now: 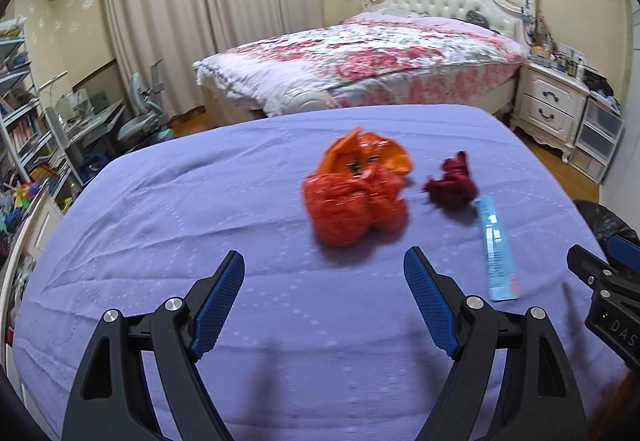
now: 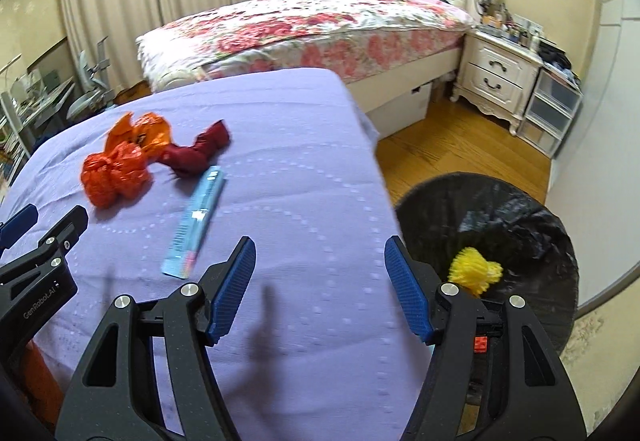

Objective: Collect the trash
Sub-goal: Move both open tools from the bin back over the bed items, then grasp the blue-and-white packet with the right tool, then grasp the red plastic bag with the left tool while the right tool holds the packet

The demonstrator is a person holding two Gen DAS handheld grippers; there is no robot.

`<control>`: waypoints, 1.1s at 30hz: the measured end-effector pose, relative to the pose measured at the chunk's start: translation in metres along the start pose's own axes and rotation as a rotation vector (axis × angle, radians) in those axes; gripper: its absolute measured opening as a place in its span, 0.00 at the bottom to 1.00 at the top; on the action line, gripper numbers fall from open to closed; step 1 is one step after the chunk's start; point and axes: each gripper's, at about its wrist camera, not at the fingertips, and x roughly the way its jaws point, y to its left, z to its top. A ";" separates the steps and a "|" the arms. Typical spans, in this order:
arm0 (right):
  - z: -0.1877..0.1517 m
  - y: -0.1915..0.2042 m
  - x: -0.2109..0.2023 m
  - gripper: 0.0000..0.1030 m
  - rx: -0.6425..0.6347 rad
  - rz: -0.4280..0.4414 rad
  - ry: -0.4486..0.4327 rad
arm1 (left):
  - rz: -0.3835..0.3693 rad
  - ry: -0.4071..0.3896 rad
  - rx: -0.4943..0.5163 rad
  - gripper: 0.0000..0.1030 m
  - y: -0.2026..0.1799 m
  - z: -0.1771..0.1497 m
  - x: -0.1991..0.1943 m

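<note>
Lilac quilted cloth [image 1: 200, 201] covers the work surface, w/ the trash lying in a loose cluster toward its far half. Crumpled red-orange plastic bag [image 1: 354, 211] sits nearest the middle; touching it on the far side is a flatter orange plastic wrapper [image 1: 368, 153]. Just beside those, to the right in the left wrist view, lies a dark red crumpled wrapper [image 1: 454, 181], and near that a long light-blue flat packet [image 1: 496, 249] lying lengthwise toward the cameras.

Left gripper [image 1: 324, 277] hovers above the cloth, jaws well apart, nothing between them; the red-orange bag is just ahead of its tips, not touching. Right gripper [image 2: 320, 261] is likewise spread w/ nothing held, over the cloth's right edge; the blue packet is just left of its left finger.

Round bin lined w/ a black plastic bag [image 2: 520, 217] stands on the wooden floor [image 2: 440, 149] beside the surface, right of the right gripper. Yellow fluffy crumpled item [image 2: 474, 271] already lies inside it.

Bkgd: bed w/ pink floral cover [image 1: 360, 53], white nightstand [image 1: 548, 101].
</note>
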 end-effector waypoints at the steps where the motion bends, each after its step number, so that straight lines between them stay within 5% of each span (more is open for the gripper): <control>1: 0.001 0.006 0.001 0.63 -0.010 0.009 0.002 | 0.009 0.003 -0.007 0.77 0.007 -0.001 0.001; 12: 0.011 0.056 0.016 0.61 -0.085 0.081 0.038 | 0.044 0.031 -0.072 0.77 0.044 -0.012 0.007; 22: 0.006 0.062 0.024 0.22 -0.104 0.073 0.071 | 0.010 0.026 -0.050 0.77 0.035 -0.009 0.009; 33: 0.013 0.045 0.030 0.22 -0.078 0.048 0.069 | -0.029 0.038 -0.005 0.77 0.012 0.006 0.025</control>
